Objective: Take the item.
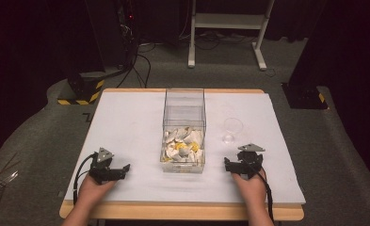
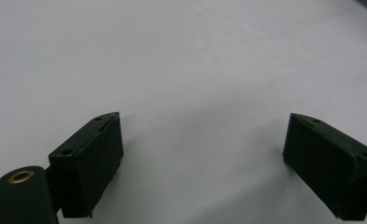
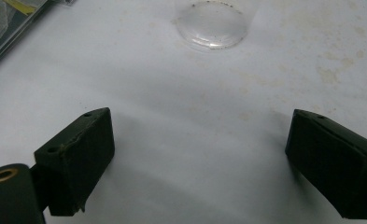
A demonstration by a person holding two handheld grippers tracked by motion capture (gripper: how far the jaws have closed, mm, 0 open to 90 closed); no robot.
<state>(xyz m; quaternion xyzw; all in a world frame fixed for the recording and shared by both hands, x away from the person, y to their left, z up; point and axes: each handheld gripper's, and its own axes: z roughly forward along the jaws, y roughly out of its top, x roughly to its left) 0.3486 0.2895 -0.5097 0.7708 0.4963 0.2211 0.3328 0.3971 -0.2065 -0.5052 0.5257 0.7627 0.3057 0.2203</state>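
Observation:
A clear plastic box (image 1: 184, 113) stands at the middle of the white table (image 1: 126, 117), its bottom holding several white and yellow crumpled pieces (image 1: 182, 145). A clear glass (image 1: 232, 129) stands right of the box; its base (image 3: 211, 29) lies just ahead of my right gripper. My left gripper (image 1: 113, 172) rests near the front left, held by a hand, and its jaws (image 2: 202, 154) stand wide apart over bare table. My right gripper (image 1: 239, 165) rests near the front right, open (image 3: 200, 154), with nothing between its fingers.
The box's corner (image 3: 8, 23) shows at the upper left of the right gripper view. Faint stains mark the table near the glass. Beyond the table are a dark floor, cables, a white frame stand (image 1: 227, 28) and black-yellow striped bases (image 1: 81, 92).

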